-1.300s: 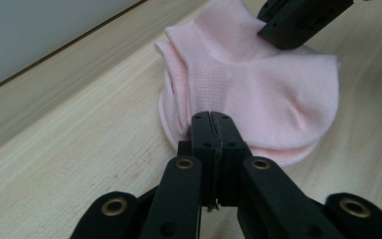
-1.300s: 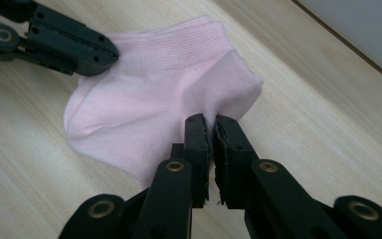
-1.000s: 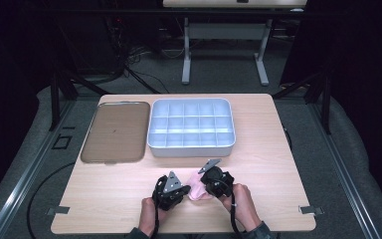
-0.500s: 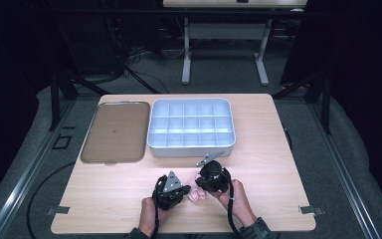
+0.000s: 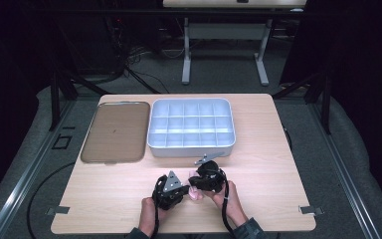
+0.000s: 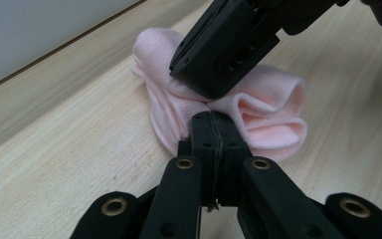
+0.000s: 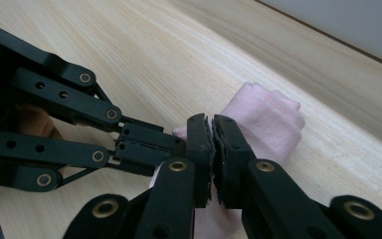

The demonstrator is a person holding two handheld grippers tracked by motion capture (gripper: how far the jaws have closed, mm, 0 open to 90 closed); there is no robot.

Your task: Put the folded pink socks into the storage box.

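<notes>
Both tongs are pinching one pink sock: the left tongs (image 6: 213,144) clamp its near fold, the right tongs (image 7: 212,149) its other side. Since a second ago the right tongs have edged nearer the left, bunching the pink sock (image 6: 258,112) at the counter's (image 5: 288,149) near edge, so folding looks underway. One sock, one empty divided bin (image 5: 191,128), one brown tray (image 5: 114,132)

a lab: dark curtains, floor cables (image 5: 139,74), a lone wooden table (image 5: 268,129) on grey carpet.
</notes>
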